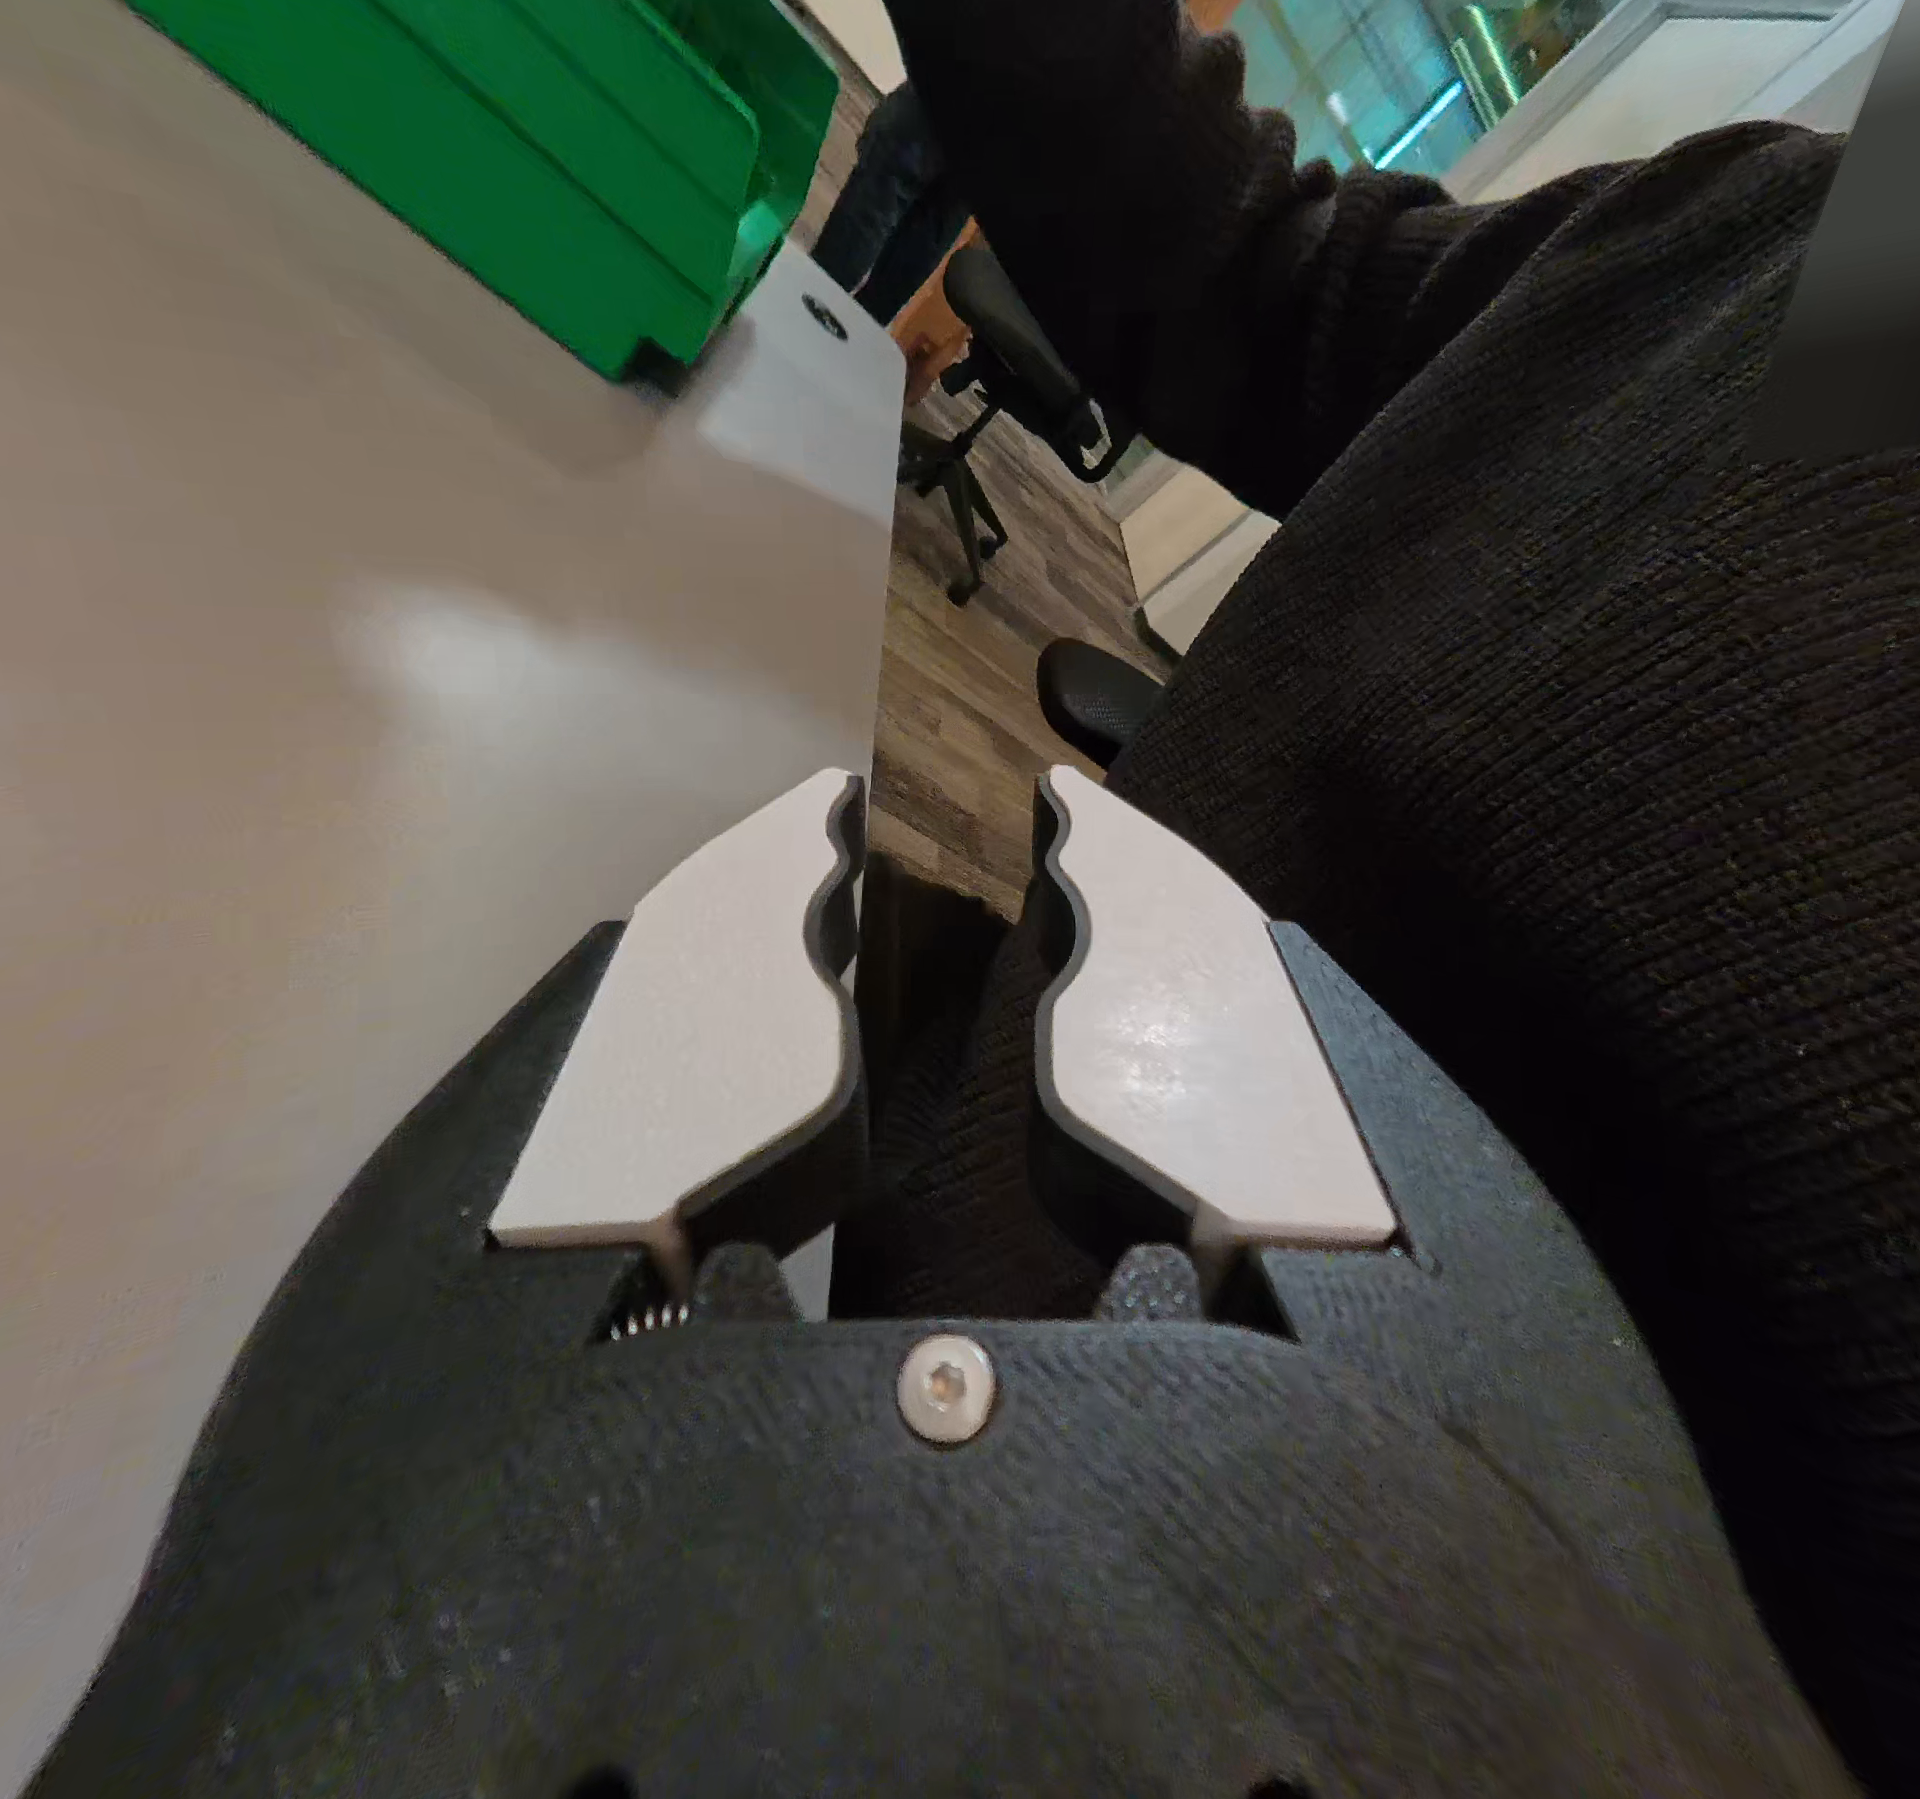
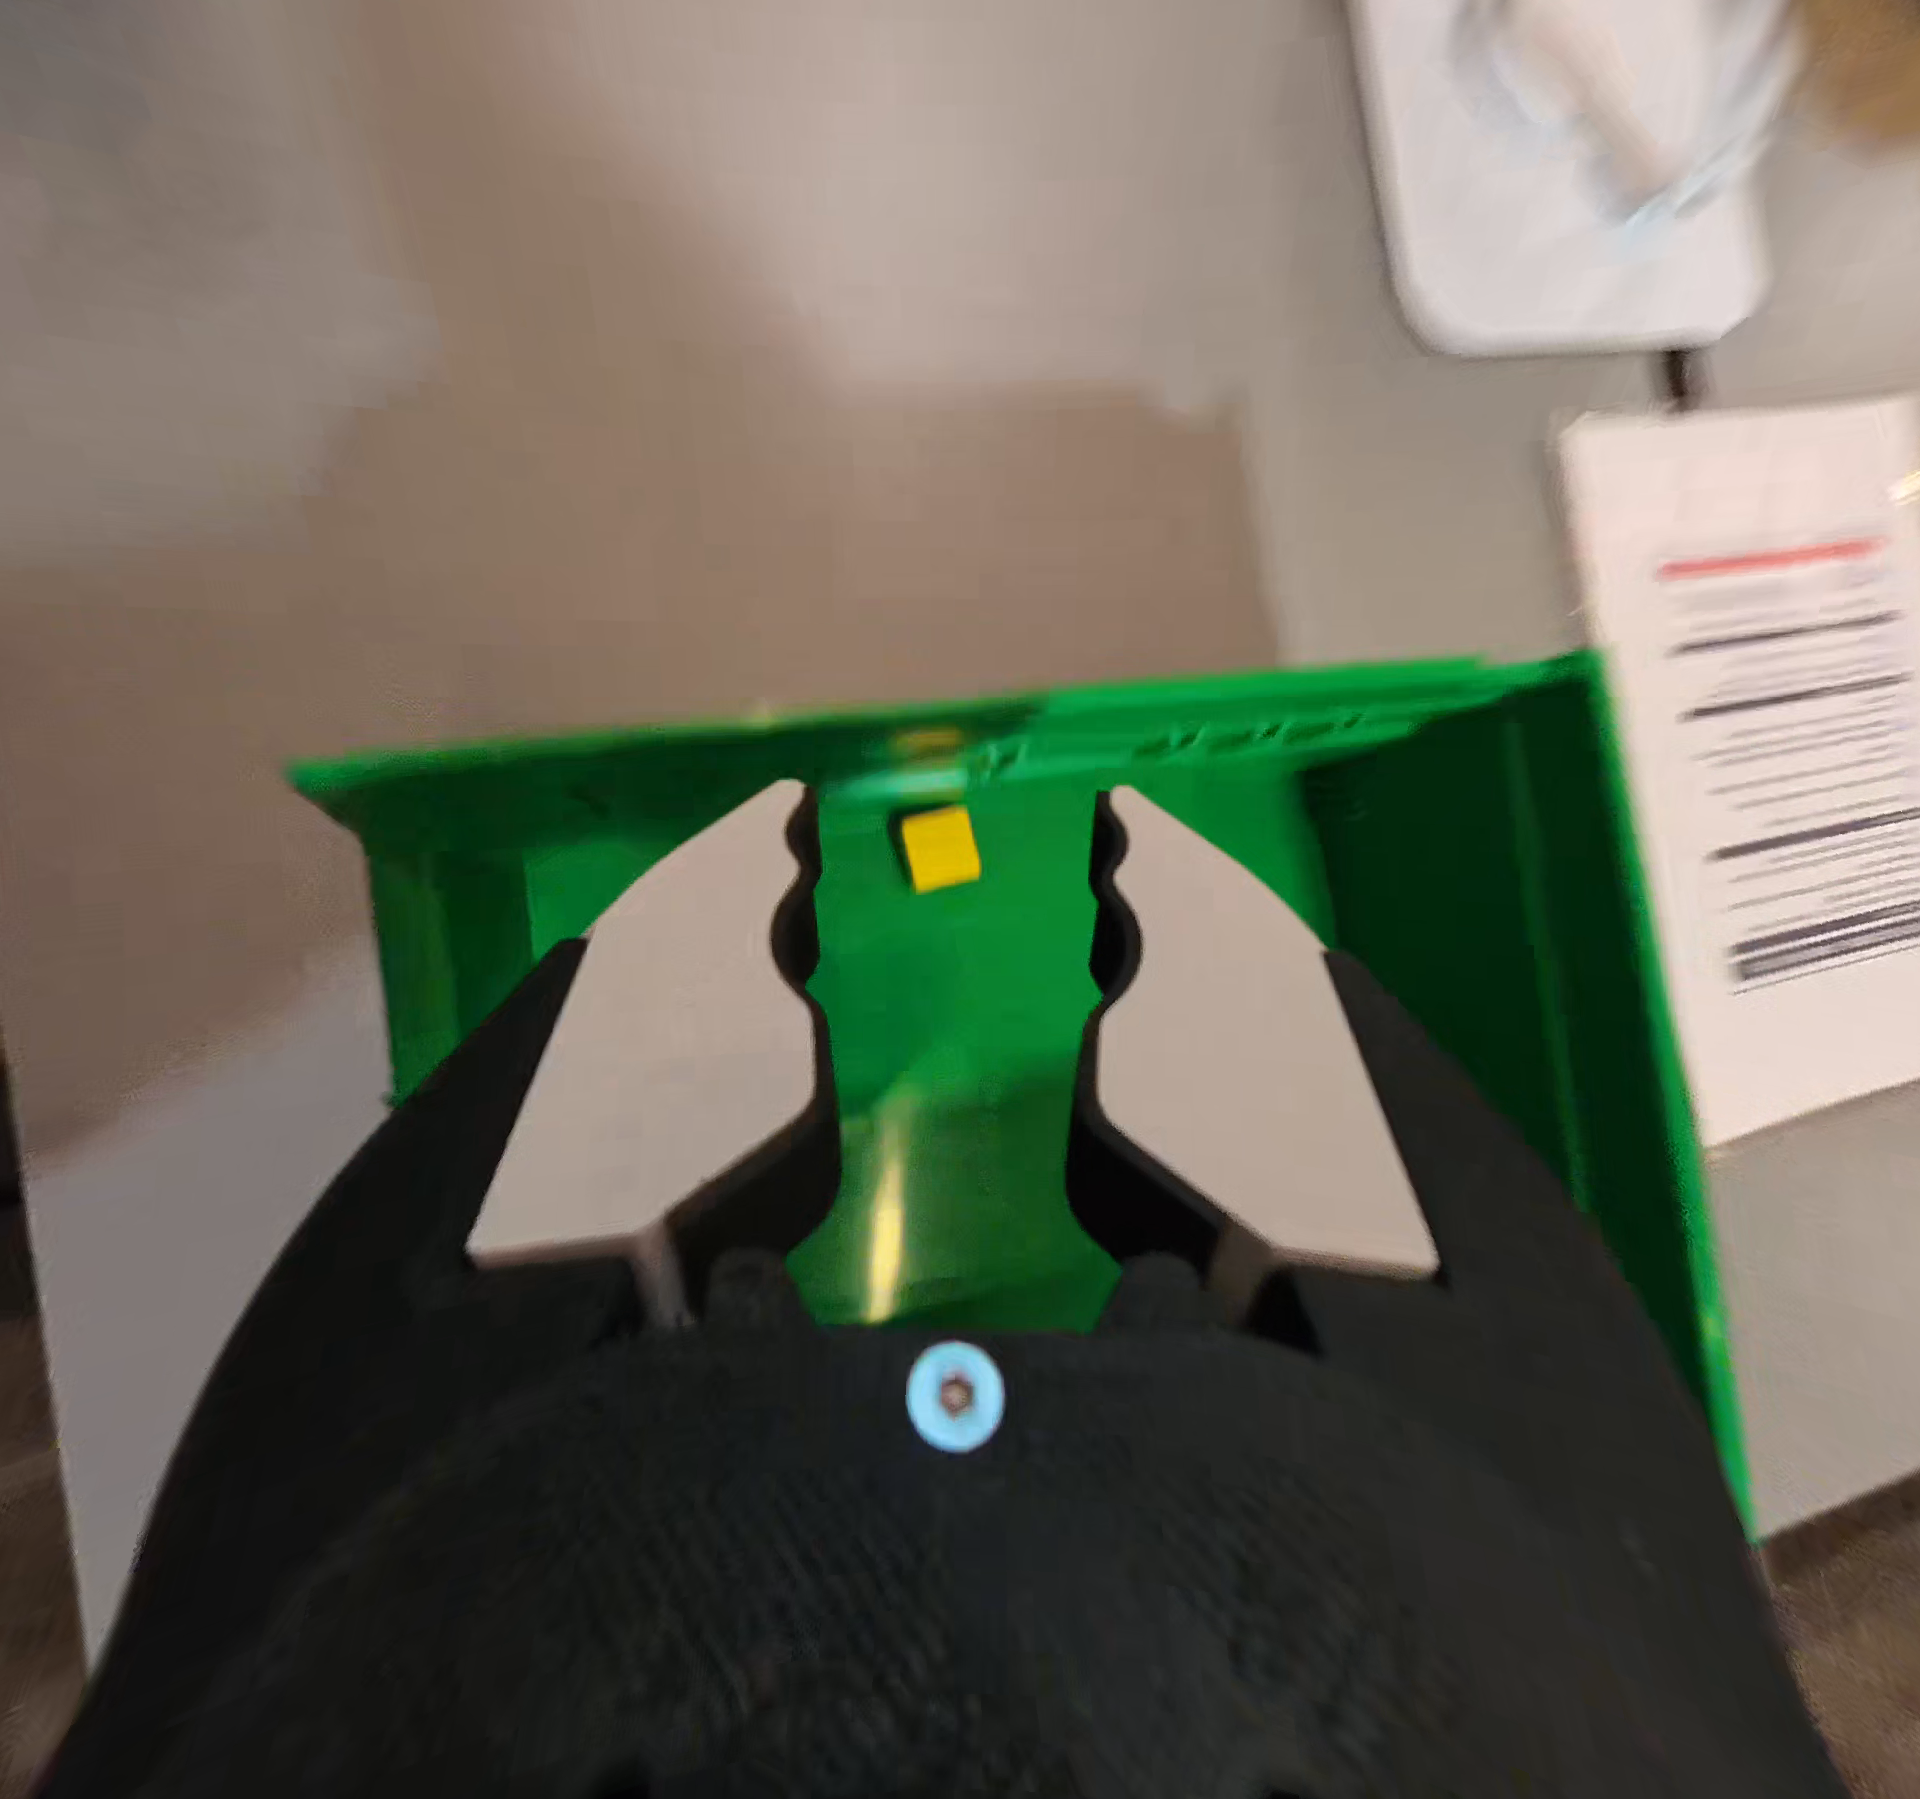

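One small yellow block (image 2: 940,848) was the only thing lying in the green bin (image 2: 1455,918), and it sat straight ahead of my right tongs (image 2: 951,804), just past the tips and a touch left of centre in the gap. My right tongs were spread open with nothing between them, hanging over the bin's floor, with the block down near the far wall. The shot was blurry, but the block looked like a plain, squarish little cube with no real long axis, so approach angle hardly mattered as far as I could tell.

My left tongs (image 1: 951,793) were also open and empty, off at the edge of the surface (image 1: 312,710), pointing along it past my black knit sleeve (image 1: 1558,814) toward the floor and an office chair (image 1: 997,399). From there the bin (image 1: 468,87) was well away, so my right side was clearly nearer. A printed sheet (image 2: 1787,762) lay just beside the bin.
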{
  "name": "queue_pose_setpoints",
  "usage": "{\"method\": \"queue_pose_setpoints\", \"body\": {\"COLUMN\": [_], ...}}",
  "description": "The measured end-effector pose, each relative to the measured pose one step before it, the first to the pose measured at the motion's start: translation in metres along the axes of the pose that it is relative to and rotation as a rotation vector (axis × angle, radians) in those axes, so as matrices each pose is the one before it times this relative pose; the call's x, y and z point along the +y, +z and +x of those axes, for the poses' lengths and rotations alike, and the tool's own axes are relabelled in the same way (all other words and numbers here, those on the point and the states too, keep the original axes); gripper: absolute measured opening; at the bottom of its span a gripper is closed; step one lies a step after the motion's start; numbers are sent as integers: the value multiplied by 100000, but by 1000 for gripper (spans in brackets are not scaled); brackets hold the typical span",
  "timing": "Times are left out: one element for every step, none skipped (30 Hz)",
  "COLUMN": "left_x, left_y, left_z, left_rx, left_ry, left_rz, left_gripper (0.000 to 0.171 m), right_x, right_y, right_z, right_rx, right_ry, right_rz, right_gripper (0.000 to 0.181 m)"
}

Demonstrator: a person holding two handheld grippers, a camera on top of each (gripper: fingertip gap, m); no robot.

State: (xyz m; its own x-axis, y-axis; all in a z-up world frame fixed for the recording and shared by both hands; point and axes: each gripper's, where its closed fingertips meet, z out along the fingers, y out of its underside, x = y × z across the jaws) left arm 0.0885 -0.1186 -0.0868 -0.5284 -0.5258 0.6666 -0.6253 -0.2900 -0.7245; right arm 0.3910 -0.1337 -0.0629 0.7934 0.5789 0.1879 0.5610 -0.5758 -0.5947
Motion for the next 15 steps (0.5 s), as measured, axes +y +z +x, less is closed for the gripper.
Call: {"method": "queue_pose_setpoints", "body": {"left_x": [-492, -710, -970, -1338, -1708, -1891, -1895, -1826, -1612, -1369, -1188, -1073, -1057, -815, -605], "left_y": [-357, -471, -608, -742, -872, -937, -987, -1003, -1056, -1143, -1297, -1472, -1576, -1565, -1580], "left_z": [218, 156, 78, -99, -440, -763, -921, -846, -824, -935, -1180, -1367, -1481, -1440, -1730], "left_rx": [-764, -1716, -2523, -3807, -5662, -6812, -6523, -4722, -3807, -4409, -6425, -8118, -9008, -7919, -8898], "left_ry": [3594, 5135, 6156, 6550, 5969, 4838, 3486, 2446, 1947, 2602, 3649, 4388, 4134, 3793, 3931], "left_rz": [799, 1012, 1320, 2291, 3803, 4452, 4266, 4180, 3451, 2385, 1871, 2067, 3475, 1412, -1176], "left_gripper": [32, 32, 30, 24, 16, 11, 11, 14, 16, 20, 24, 27, 28, 32, 38], "right_x": [-1784, -1347, -612, -212, -576, -993, -1573, -1933, -1926, -1853, -1509, -1032, -772, -503, -126], "right_y": [-1173, -791, -431, -232, -180, -198, -189, -196, -35, 161, 357, 537, 700, 794, 870], "right_z": [14, 324, 870, 677, -320, -247, -714, -1067, -1028, -1413, -1217, -1334, -1783, -2059, -2243], "right_rx": [5524, 8816, 13846, 13056, 6162, 6422, 3112, 932, 1591, -272, 1808, 1553, -817, -2138, -3070], "right_ry": [672, -35, -1610, -3328, -2699, 922, 2779, 4275, 5810, 5243, 4775, 5024, 6196, 8857, 12482], "right_rz": [6133, 2722, -2721, -5674, -3110, -790, 2750, 5308, 5413, 5664, 4550, 2972, 3007, 3304, 3748], "right_gripper": [48, 48, 48, 53, 59, 56, 60, 65, 64, 68, 74, 73, 73, 76, 80]}}
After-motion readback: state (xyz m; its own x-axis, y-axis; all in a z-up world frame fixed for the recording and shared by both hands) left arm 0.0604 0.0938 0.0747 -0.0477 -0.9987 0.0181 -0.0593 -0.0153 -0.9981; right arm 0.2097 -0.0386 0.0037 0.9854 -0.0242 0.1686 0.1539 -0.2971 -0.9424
